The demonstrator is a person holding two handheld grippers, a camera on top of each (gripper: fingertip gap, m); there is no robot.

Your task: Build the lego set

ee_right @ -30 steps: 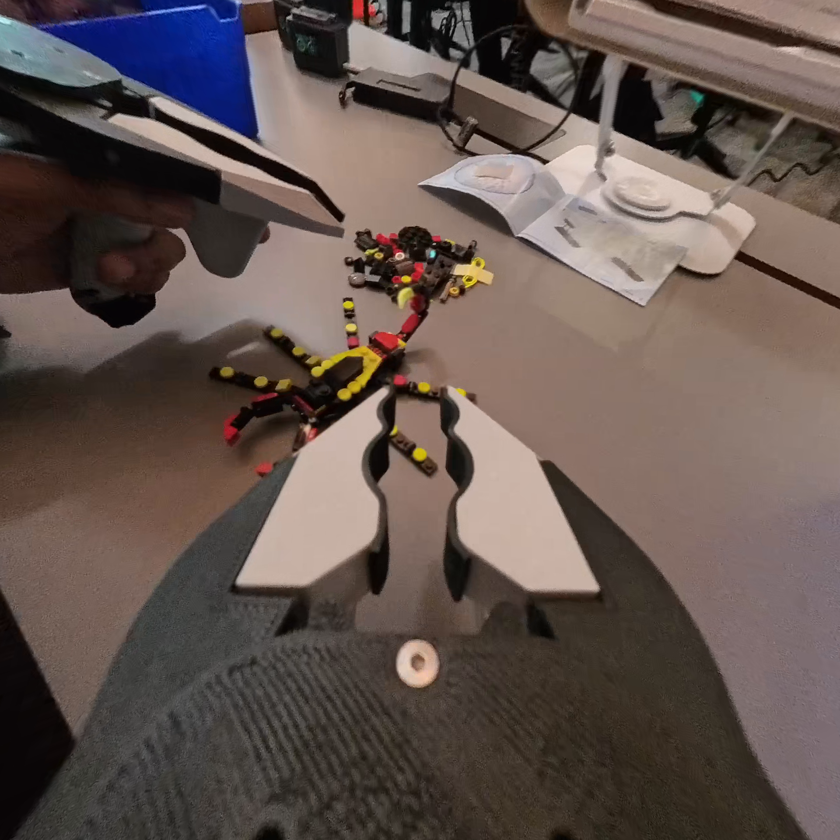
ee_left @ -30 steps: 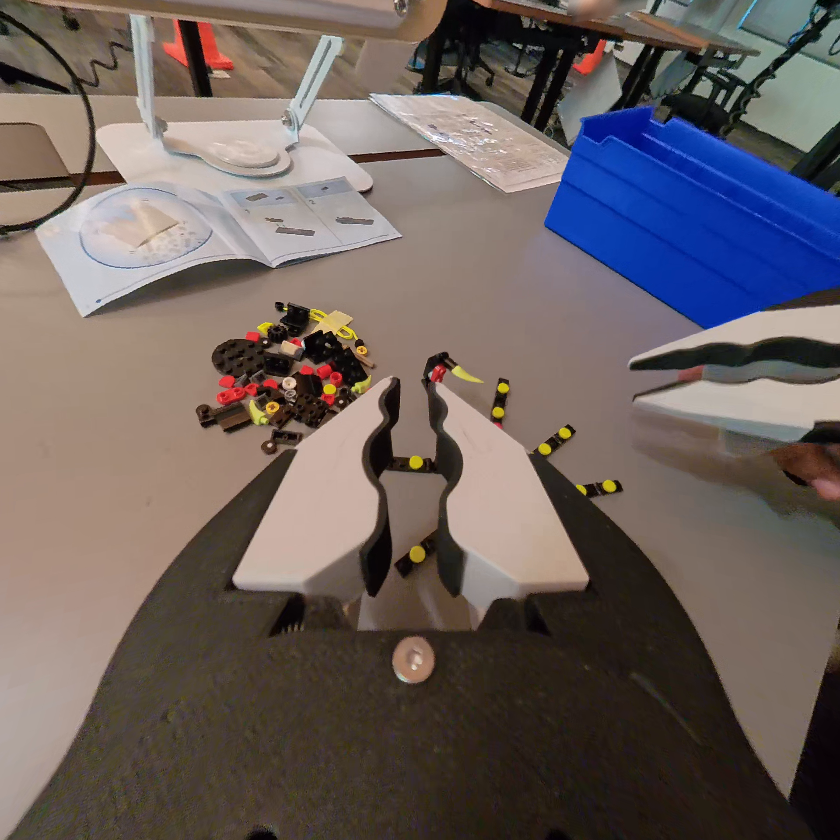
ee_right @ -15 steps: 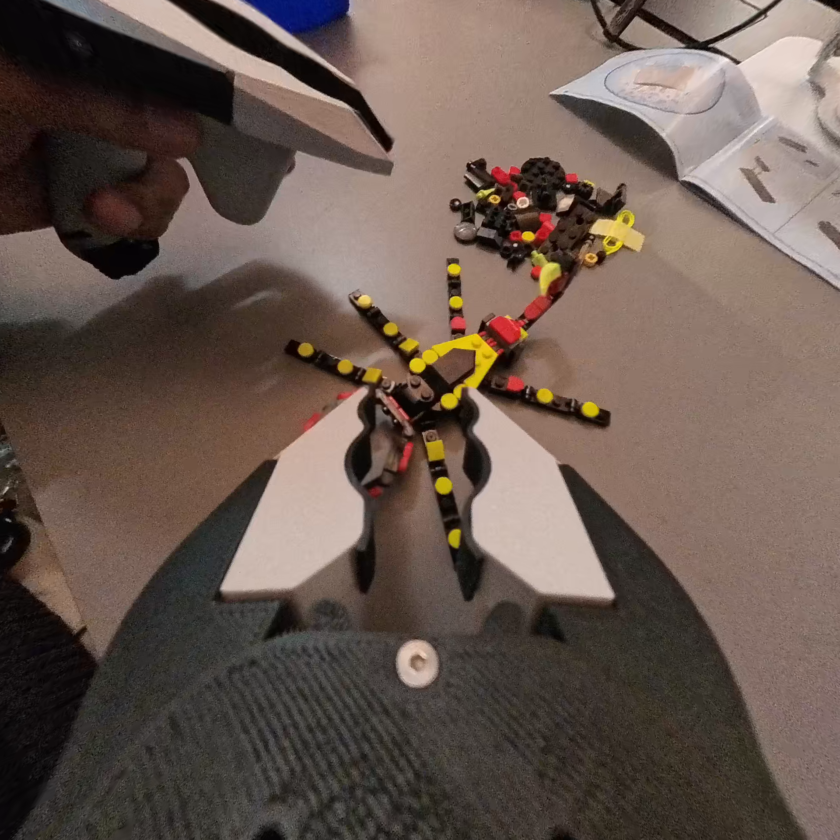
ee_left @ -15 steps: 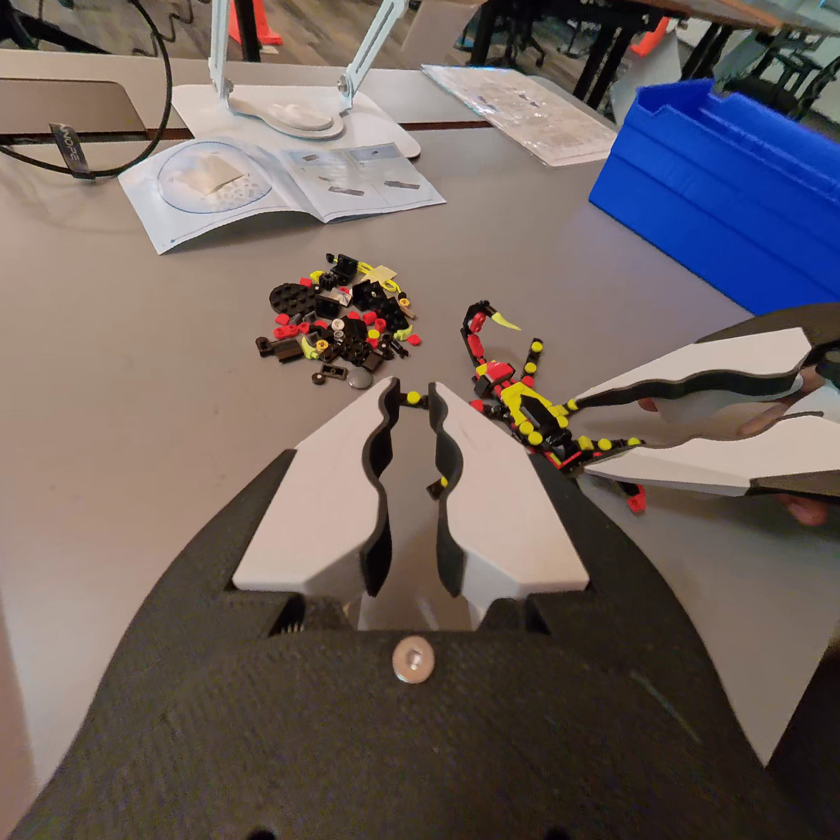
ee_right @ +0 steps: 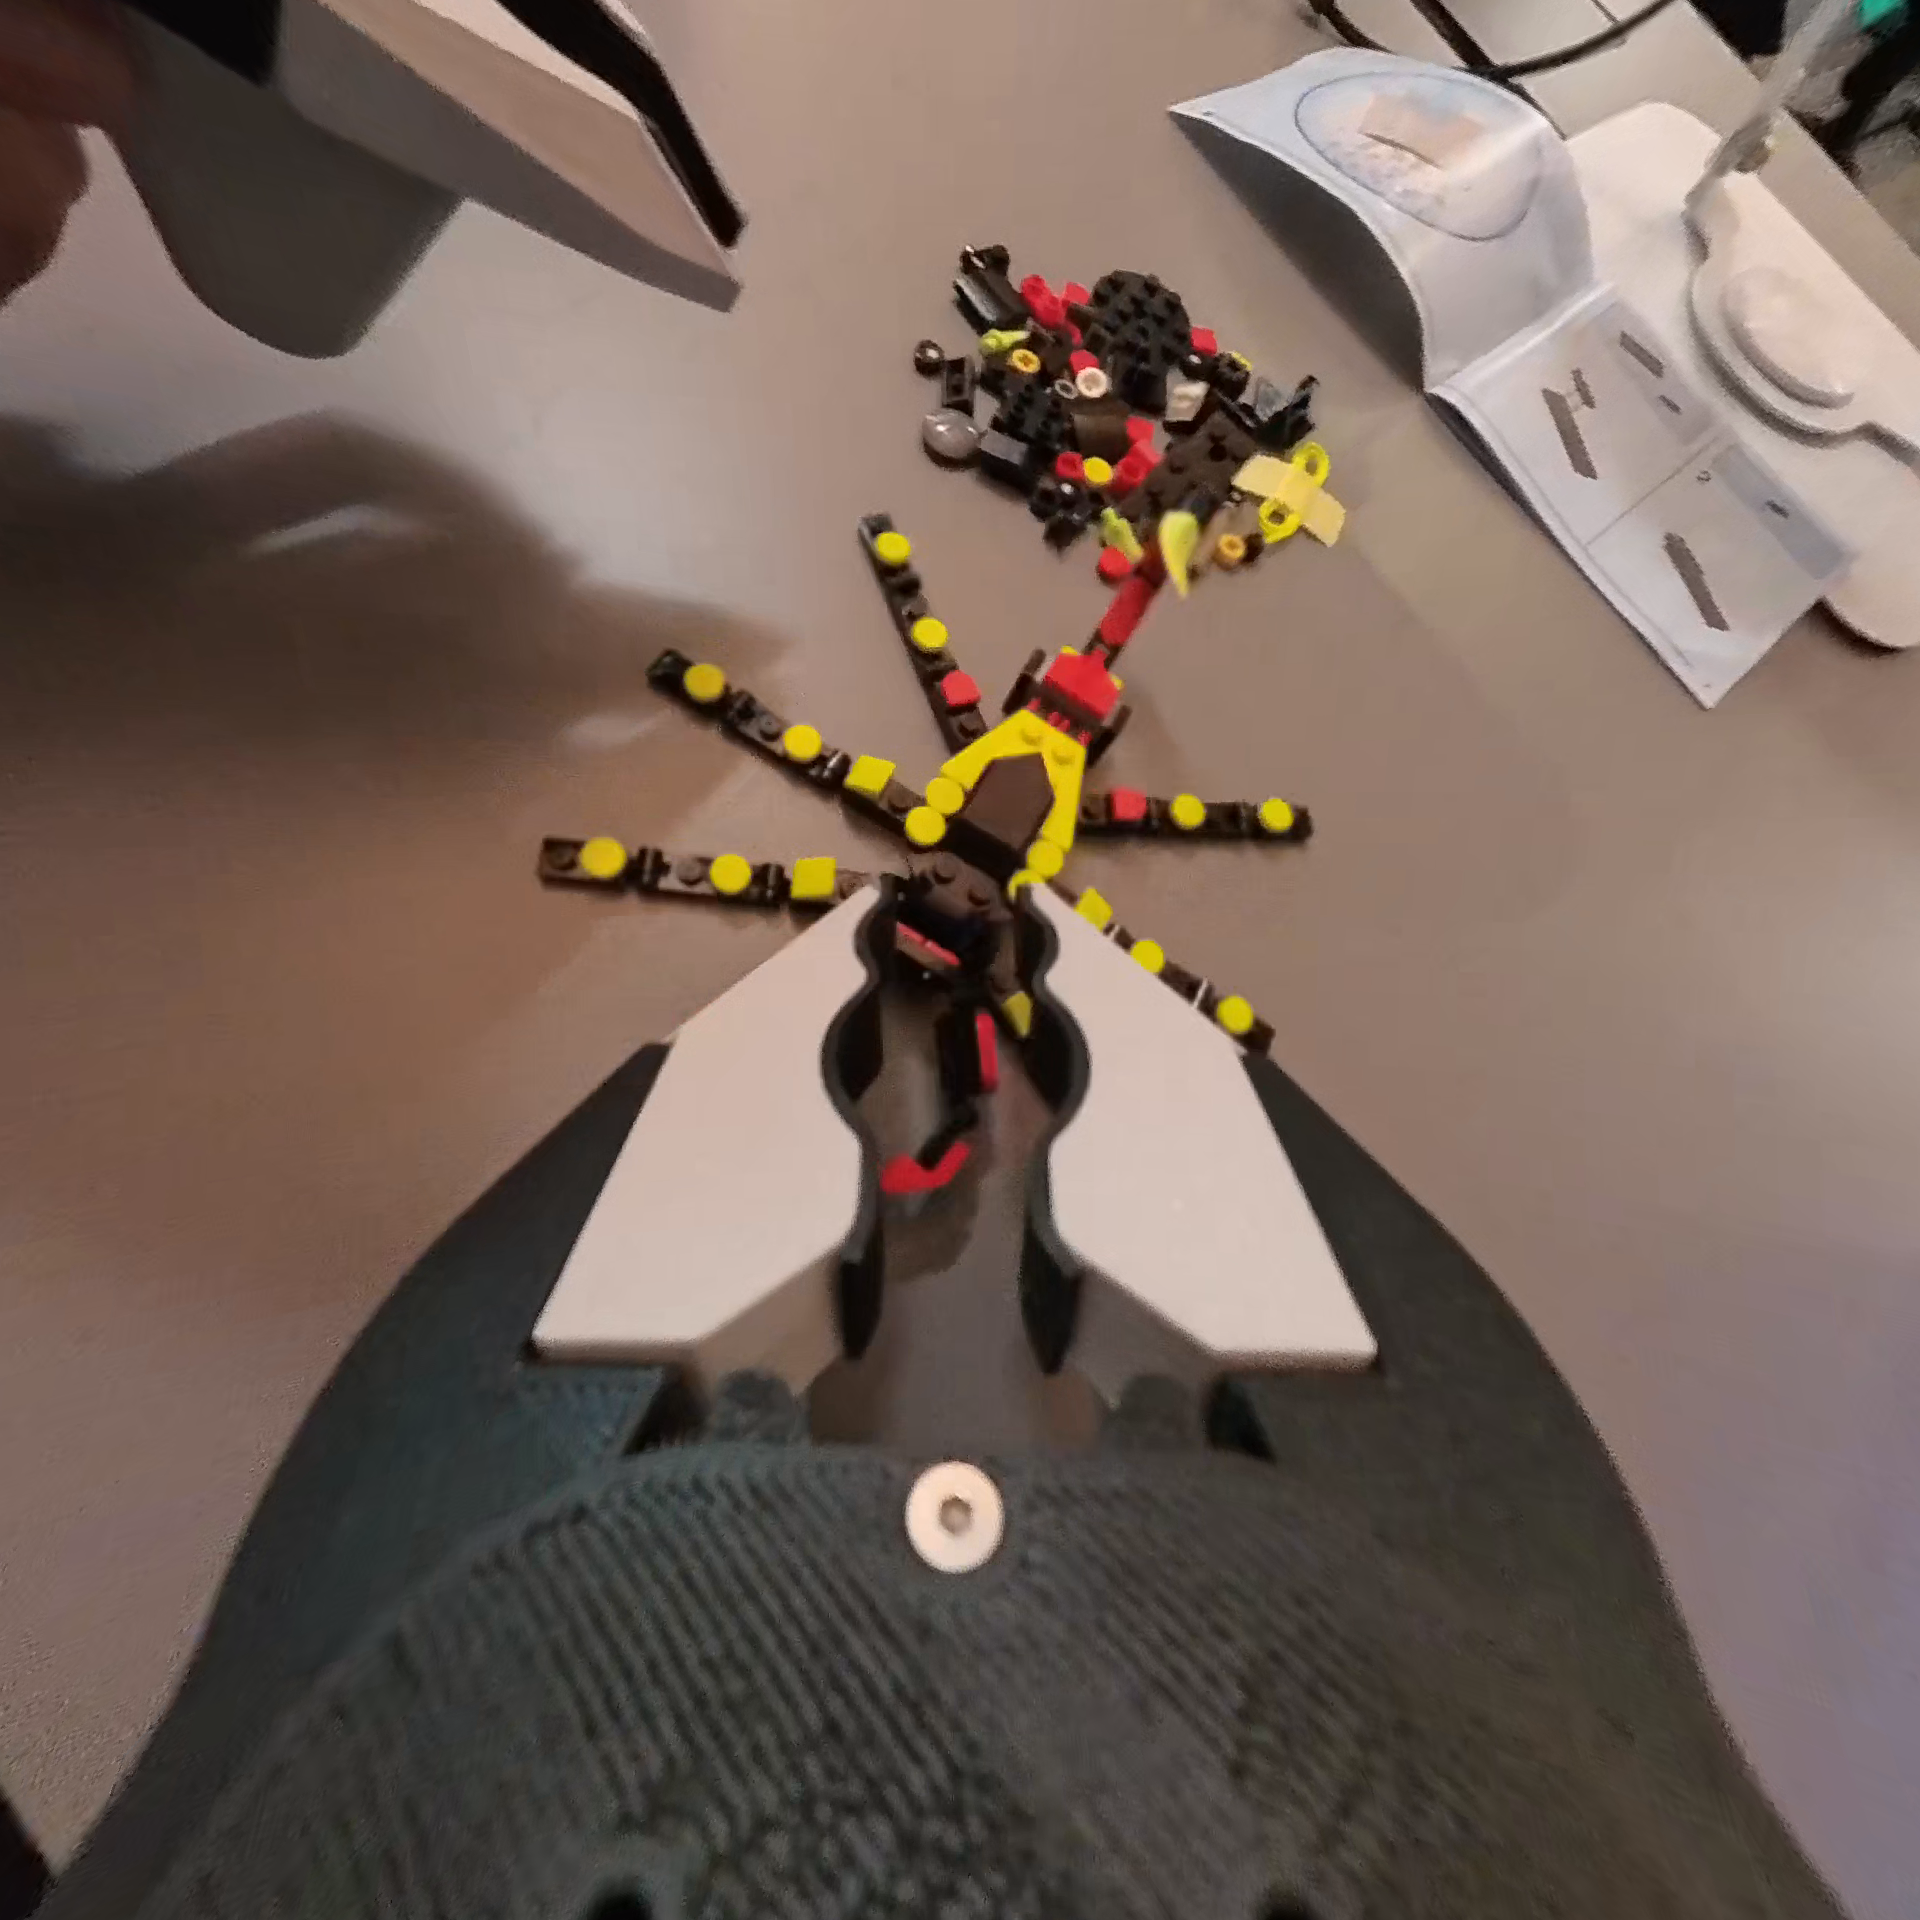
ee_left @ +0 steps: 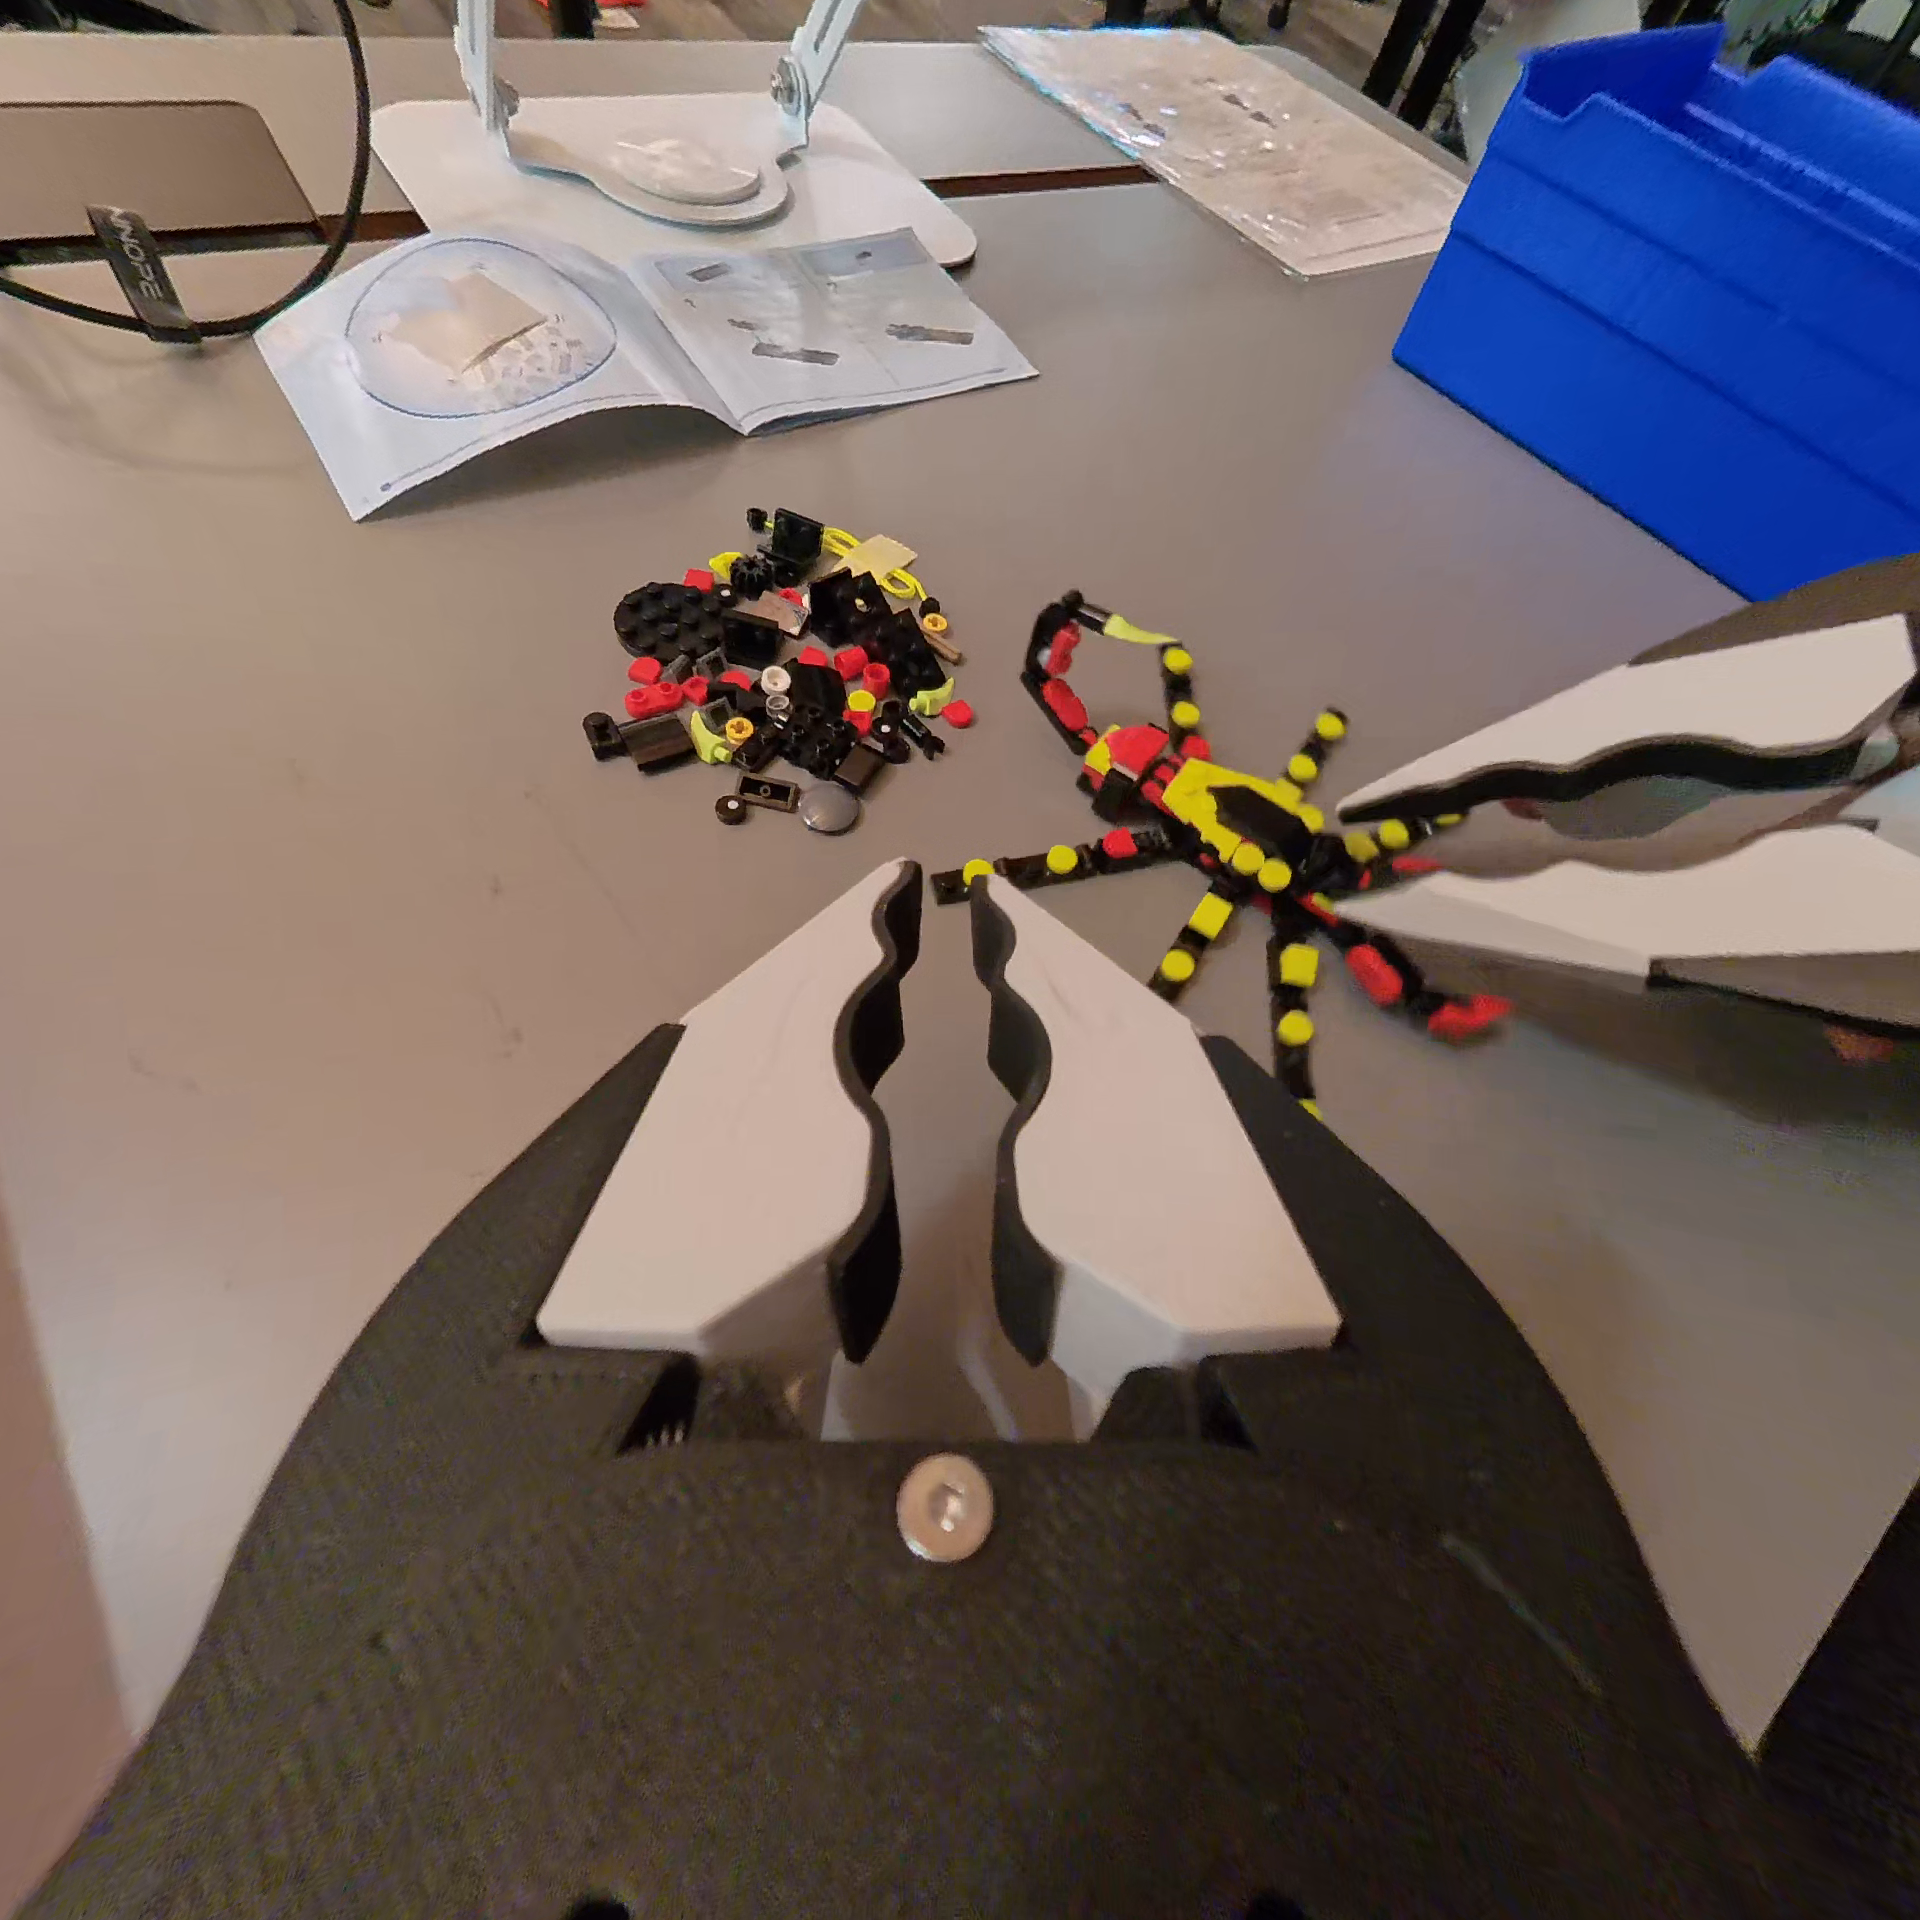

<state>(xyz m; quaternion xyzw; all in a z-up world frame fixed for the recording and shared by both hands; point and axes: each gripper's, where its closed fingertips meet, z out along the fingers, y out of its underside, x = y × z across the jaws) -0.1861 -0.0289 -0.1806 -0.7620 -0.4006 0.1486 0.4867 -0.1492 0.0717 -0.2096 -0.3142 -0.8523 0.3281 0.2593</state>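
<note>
right tongs point(ee_right: 951, 914) clamped on scorpion model point(ee_right: 1003, 805) head, squeeze gently | left tongs point(ee_left: 945, 883) slightly apart, empty, mid-surface point(ee_left: 312, 831)

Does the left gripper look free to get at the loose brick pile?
Probably yes. The left gripper is open and holds nothing, with bare table between it and the pile. The scorpion model and the right gripper lie off to its right.

Grey tabletop point(ee_left: 312, 831), matte. Mid-surface: a heap of loose small bricks point(ee_left: 779, 691), beside it a black, yellow and red brick scorpion point(ee_left: 1226, 821). Toward the far edge: open instruction booklet point(ee_left: 644, 353), white stand base point(ee_left: 675, 177), clear plastic sleeve point(ee_left: 1236, 135). Blue bin point(ee_left: 1683, 312) at the far right corner.
</note>
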